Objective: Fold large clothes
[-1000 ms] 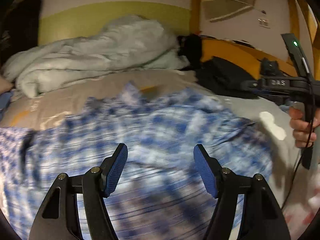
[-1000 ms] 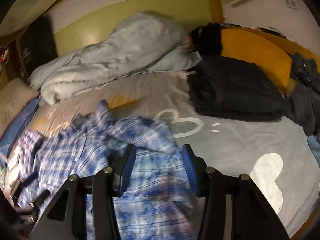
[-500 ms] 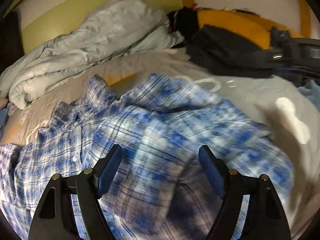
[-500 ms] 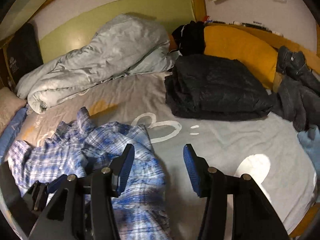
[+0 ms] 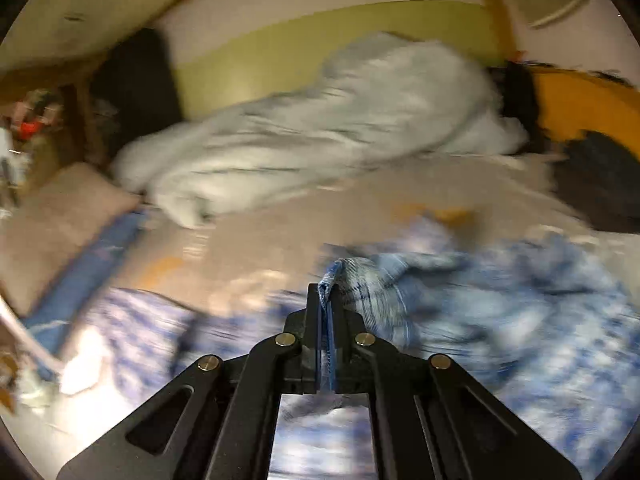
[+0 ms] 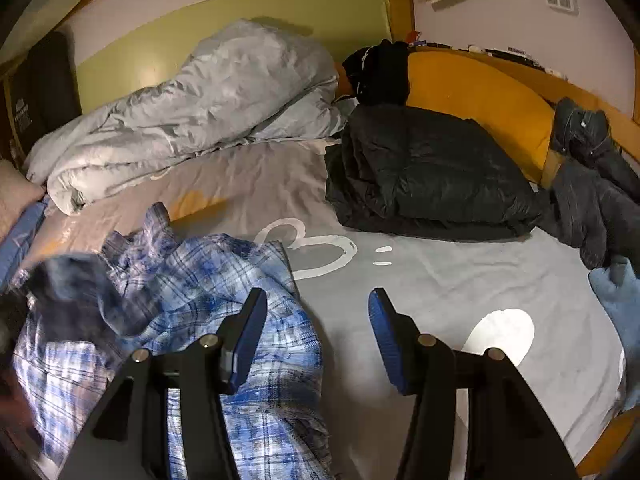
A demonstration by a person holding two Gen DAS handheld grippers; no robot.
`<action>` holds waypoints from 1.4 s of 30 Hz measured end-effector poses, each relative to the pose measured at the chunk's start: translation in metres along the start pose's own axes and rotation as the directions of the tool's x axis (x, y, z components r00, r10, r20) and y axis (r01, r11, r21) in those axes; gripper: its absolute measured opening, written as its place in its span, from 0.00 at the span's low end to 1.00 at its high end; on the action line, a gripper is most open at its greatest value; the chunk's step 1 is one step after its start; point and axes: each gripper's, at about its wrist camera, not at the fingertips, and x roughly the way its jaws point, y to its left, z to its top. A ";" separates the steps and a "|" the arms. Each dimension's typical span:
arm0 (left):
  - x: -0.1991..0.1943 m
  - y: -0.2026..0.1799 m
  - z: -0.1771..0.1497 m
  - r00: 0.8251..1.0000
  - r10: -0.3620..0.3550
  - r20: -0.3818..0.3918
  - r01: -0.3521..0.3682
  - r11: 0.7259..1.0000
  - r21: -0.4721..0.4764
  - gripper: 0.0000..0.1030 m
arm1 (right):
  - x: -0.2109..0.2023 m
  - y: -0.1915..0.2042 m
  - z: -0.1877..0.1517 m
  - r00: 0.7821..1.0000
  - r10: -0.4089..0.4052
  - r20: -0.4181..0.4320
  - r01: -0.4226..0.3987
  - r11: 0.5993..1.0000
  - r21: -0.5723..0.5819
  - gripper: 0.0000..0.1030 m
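A blue and white plaid shirt (image 6: 192,280) lies crumpled on the grey bed sheet (image 6: 440,280), at the lower left of the right wrist view. My left gripper (image 5: 326,288) is shut on a fold of the shirt (image 5: 500,312); a pinched edge of cloth sticks up between its pads and the rest trails off to the right, blurred. My right gripper (image 6: 318,296) stands open just above the shirt's right edge. Its left finger is over plaid cloth, its right finger over bare sheet, and nothing is between the pads.
A rumpled grey duvet (image 6: 192,112) lies along the back wall. A folded black jacket (image 6: 428,168) rests against a yellow cushion (image 6: 480,96), with dark jeans (image 6: 592,168) and a light blue cloth (image 6: 616,292) at the right. A beige pillow (image 5: 52,224) is at the left.
My left gripper went from wide open above the shirt to shut on a fold of it, and it swung left and rose. The right gripper stayed open and hardly moved.
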 end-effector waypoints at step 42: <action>0.003 0.133 -0.069 0.991 -0.019 -0.135 -0.001 0.989 -0.148 0.83 | 0.028 0.024 -0.012 0.997 -0.006 -0.073 0.001 0.998 -0.070 0.54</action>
